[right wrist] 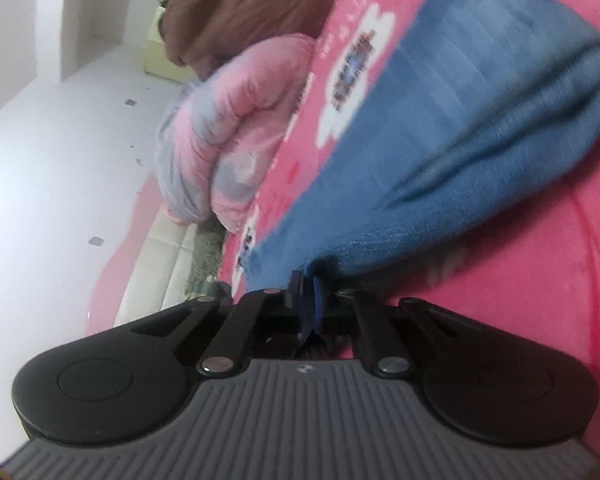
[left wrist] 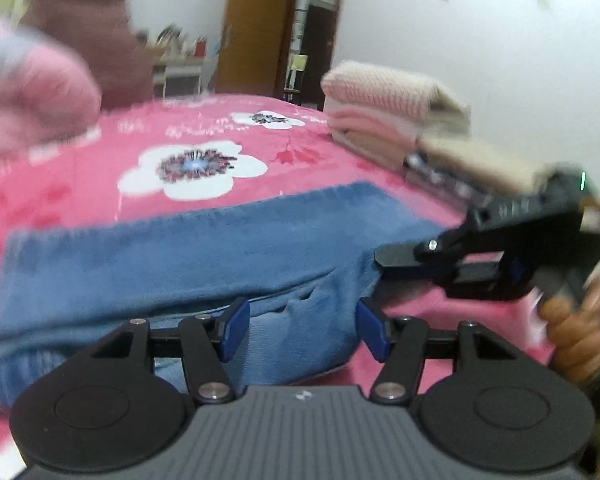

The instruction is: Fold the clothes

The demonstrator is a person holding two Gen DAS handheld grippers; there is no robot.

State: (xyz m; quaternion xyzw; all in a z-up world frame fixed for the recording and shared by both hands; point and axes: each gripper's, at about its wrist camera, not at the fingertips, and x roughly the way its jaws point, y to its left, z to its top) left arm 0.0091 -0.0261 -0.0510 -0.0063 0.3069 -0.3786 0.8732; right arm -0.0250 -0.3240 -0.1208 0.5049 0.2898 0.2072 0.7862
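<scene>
Right gripper [right wrist: 307, 300], pads pressed together, pinching a corner of the blue garment [left wrist: 188, 252]. It lies level at the cloth's right edge. Left gripper [left wrist: 302, 330] spread, nothing between its pads, hovering just over the near folded edge, prob. not touching; view's blurry. Garment lies across the pink floral bedspread [left wrist: 100, 168]. Folded stack [left wrist: 384, 112] sits beyond, well apart.

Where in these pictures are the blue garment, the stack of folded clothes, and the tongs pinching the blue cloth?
blue garment [left wrist: 188, 248]: left wrist view, its flat upper layer.
stack of folded clothes [left wrist: 384, 116]: left wrist view, the pink knit near the top.
right tongs [right wrist: 307, 292]: right wrist view, tips shut on the garment's edge.
</scene>
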